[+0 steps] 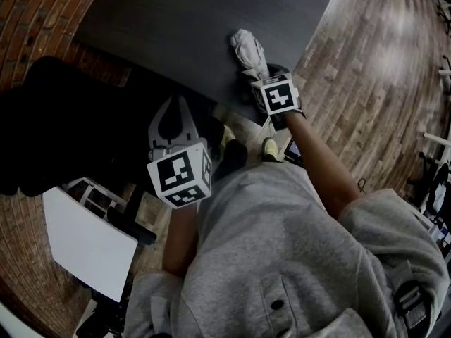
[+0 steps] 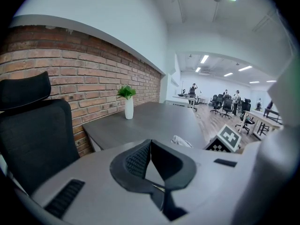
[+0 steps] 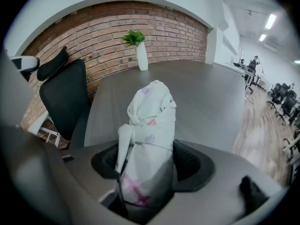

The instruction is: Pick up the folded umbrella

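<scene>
Folded umbrella [image 1: 248,51] lies on the dark table [image 1: 183,27], at the table edge nearest you, pale fabric with pink prints and a strap wrapped round it. Your right gripper [image 3: 149,162] is at that same table edge, angled down over the umbrella's near end; jaws spread wide, umbrella sitting between them, and both pads [image 3: 190,161] show a bit of clearance from the fabric, so released, not grasping. Your left gripper [image 2: 151,149] hangs off the table, on your side of its edge and left of the umbrella, jaws clenched together with nothing between them. White vase with a green plant [image 2: 128,108] stands at the far side of the table by the brick wall [image 2: 84,74]. Black office chair [image 2: 33,135] sits left of the table. Wood floor [image 1: 380,69] runs to the right of the table.
</scene>
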### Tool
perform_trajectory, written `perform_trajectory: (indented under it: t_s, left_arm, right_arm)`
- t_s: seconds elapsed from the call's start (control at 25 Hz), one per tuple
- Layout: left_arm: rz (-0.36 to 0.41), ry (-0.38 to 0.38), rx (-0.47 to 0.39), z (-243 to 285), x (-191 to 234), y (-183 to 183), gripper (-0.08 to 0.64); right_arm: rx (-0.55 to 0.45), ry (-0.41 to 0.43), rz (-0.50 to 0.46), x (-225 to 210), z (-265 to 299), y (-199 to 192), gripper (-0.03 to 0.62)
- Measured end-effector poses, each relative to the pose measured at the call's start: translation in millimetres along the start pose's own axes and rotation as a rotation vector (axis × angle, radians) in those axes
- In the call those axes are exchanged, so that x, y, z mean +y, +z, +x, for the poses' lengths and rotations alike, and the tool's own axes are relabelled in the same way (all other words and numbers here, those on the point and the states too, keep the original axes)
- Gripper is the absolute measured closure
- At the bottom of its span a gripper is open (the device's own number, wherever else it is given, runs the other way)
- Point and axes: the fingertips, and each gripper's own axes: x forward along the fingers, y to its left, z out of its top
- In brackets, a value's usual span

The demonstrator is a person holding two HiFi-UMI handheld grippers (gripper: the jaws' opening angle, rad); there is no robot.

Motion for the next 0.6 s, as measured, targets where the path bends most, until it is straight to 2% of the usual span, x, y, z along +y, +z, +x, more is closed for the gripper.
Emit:
perform_trajectory:
  t_s: [0.28, 0.6]
  left_arm:
    - [-0.007, 0.003, -0.003, -2, 4, -1, 0.546]
    - [-0.012, 0.002, -0.023, -11, -2, 2, 0.546]
  right_arm:
    - [0.073, -0.008, 0.002, 5, 11, -1, 0.322]
    - [0.054, 0.027, 0.025, 1, 5, 0, 0.324]
